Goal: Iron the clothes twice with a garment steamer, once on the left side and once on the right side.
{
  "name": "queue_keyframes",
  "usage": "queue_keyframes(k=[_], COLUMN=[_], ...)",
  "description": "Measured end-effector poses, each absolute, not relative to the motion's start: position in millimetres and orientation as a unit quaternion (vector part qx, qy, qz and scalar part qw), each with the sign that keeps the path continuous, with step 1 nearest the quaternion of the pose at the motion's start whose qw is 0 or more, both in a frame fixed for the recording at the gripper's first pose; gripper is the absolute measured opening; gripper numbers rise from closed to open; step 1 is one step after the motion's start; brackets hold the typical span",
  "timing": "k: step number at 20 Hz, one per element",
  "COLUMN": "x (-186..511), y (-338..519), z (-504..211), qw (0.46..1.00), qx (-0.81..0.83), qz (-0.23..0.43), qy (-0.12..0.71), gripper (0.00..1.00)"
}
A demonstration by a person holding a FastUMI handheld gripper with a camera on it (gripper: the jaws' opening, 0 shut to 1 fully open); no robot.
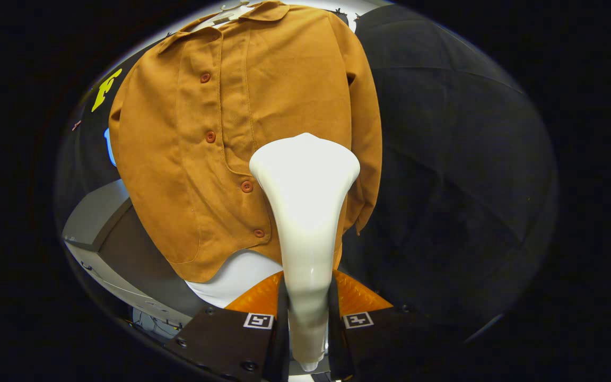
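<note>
A white garment steamer stands up between my fingers, its narrow handle clamped by both of them and its wide head pointing away. My gripper is shut on that handle. Beyond the head hangs a brown button-up shirt on a white hanger. The steamer head lies over the shirt's lower part, just right of the button row; whether it touches the cloth I cannot tell. Part of the shirt's hem is hidden behind the steamer.
A grey table or stand lies below and left of the shirt, with cables under its edge. A white rounded object shows beneath the hem. Black cloth hangs behind and to the right.
</note>
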State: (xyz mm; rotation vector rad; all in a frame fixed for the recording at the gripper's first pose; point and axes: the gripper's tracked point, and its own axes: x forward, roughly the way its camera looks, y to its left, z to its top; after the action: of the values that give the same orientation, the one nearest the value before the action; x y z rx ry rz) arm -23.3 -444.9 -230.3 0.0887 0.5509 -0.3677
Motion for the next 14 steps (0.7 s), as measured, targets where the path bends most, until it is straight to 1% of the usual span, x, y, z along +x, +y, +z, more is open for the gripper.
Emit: queue_keyframes(k=[5, 14], x=[-23.1, 6.4], y=[-430.5, -371.7], z=[-182.5, -61.3], qw=[0.956, 0.984], qx=[0.031, -0.014], qz=[-0.183, -0.144], qy=[0.225, 0.104], gripper=[0.33, 0.32])
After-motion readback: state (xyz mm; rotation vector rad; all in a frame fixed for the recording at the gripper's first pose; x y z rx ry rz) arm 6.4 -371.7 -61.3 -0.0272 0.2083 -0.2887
